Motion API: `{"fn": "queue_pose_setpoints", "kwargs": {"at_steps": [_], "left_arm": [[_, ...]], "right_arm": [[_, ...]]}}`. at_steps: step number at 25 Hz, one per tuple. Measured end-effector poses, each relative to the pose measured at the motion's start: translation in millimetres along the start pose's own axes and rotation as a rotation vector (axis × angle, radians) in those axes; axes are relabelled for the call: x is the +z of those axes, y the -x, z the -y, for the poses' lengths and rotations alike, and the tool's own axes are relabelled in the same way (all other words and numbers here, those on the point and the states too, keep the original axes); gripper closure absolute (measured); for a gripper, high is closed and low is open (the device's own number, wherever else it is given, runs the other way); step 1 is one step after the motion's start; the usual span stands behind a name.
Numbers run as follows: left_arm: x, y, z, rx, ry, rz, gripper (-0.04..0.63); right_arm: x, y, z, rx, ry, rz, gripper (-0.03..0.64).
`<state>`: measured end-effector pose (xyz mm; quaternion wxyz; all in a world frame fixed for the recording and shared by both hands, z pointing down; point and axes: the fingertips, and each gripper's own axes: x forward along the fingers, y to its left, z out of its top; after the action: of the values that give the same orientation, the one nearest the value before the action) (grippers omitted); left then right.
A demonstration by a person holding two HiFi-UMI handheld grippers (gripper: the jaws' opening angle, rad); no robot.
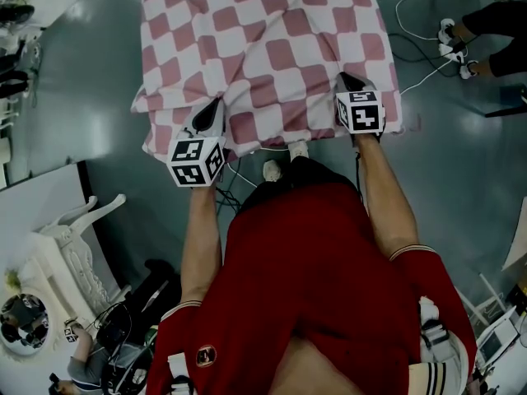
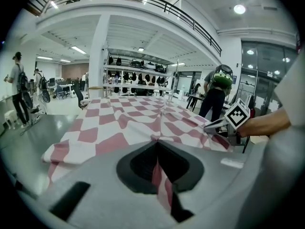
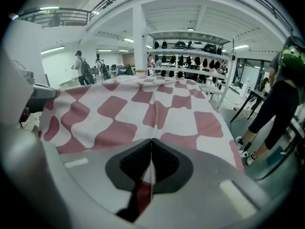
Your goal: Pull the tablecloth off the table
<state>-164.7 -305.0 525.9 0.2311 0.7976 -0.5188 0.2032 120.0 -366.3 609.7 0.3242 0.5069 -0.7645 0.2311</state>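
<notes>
Head view: tablecloth (image 1: 272, 31) edge between closed jaws, left gripper (image 1: 216, 105), right gripper (image 1: 346, 79).

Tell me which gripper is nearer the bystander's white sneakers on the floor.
Right. The right gripper clamps the near edge of the checkered tablecloth on the side toward the white sneakers; the left gripper clamps that edge farther away.

Tablecloth (image 1: 272, 48) far end cut off (top edge); table hidden beneath.
</notes>
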Motion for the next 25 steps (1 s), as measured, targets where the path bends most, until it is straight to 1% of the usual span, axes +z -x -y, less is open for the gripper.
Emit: {"fn": "queue_pose_setpoints", "kwargs": {"at_steps": [4,10,15,18,21,25], "left_arm": [[-1.7,0.9,4.1,-0.015,-0.006,-0.01,0.588],[-10.1,5.3,9.9,-0.049,-0.013,-0.017,0.588],[-1.6,13.6,19.1,-0.092,-0.023,0.006,0.588],[0.0,20.3,26.7,-0.126,-0.027,0.018,0.588],[-13.5,34.7,32.3,-0.161,-0.029,0.031,0.588],[-39.6,53.9,33.8,-0.185,-0.033,0.045,0.588]], "right_arm": [[-0.6,7.7,-3.5,0.015,-0.032,0.014,0.606],[-6.9,31.5,-16.6,0.037,-0.089,0.082,0.606],[4.6,60.7,-18.5,0.033,-0.141,0.16,0.606],[8.3,78.8,-18.1,0.012,-0.15,0.191,0.606],[-3.4,96.4,-31.9,-0.001,-0.139,0.216,0.606],[-28.7,108.4,-64.7,0.015,-0.119,0.24,0.606]]}}
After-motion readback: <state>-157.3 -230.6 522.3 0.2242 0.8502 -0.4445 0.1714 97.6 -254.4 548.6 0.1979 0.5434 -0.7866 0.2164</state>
